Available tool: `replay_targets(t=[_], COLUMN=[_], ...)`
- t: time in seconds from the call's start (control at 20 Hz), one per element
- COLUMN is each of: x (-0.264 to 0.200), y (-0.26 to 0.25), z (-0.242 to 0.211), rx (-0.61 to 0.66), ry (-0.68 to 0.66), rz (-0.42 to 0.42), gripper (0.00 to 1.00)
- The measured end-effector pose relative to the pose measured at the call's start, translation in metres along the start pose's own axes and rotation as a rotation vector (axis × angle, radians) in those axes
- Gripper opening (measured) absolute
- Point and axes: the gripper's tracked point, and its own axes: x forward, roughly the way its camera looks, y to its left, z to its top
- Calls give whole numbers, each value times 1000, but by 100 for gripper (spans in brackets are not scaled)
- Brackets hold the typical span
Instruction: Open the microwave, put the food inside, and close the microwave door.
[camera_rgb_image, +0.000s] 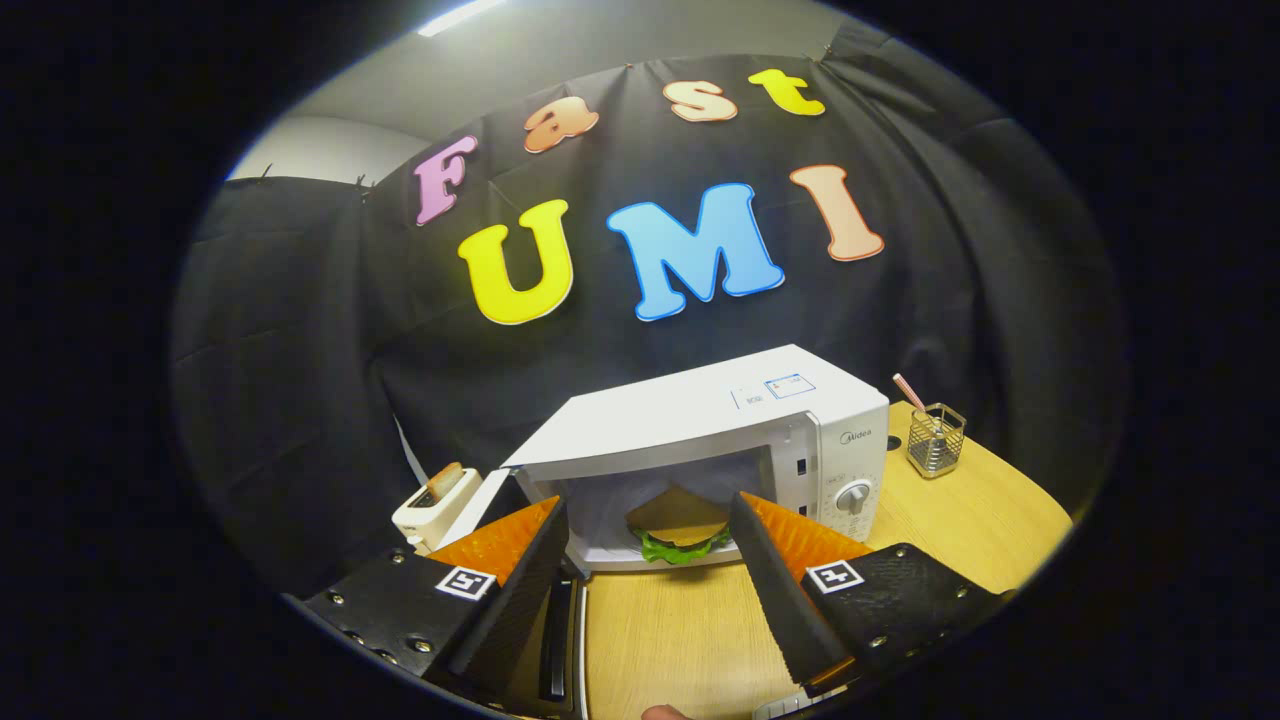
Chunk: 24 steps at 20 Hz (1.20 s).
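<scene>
Already inside the microwave (700, 430) — a burger (680, 525) with a bun on top and green lettuce frilling out beneath, resting on the cavity floor close to the front opening. Lies flat, broad side down, with no real long axis to speak of, being round; bun crown up, lettuce edge toward the gripper. Probably set near the front lip because that is as far as a reach with spread fingers needs to go.

Gripper (650, 585) wide open and holding nothing: two fingers splayed to either side of the burger as seen from behind, their tips just short of the microwave's mouth, bare tabletop showing between them. Judged to be a release posture, the food let go and the claw free to draw off.

Microwave door (555, 610) swung out and hanging open on the left of the microwave, seen nearly edge-on behind the left finger — closing it looks like the step left to do. Control dial (853, 496) on the microwave's right front panel.

Left of the microwave, a small toaster (432, 510) with a slice standing in it. Right of the microwave, a wire mesh cup (936, 440) holding a straw, on the wooden table (980, 520).
</scene>
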Motion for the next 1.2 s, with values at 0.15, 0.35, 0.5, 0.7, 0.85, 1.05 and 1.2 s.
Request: replay_targets(t=[0.15,0.35,0.5,0.7,0.85,1.05,1.2], x=[-21,-50,-70,-93,-113,-134,-147], y=[27,67,99,145,176,212,234], z=[3,2,-6,-11,-13,-31,-52], rx=[-19,-61,-99,-134,-183,-196,-204], ry=[-3,-3,2,5,-7,14,64], rz=[82,199,294,424,515,622,688], gripper=[97,97,97,97,97,97,98])
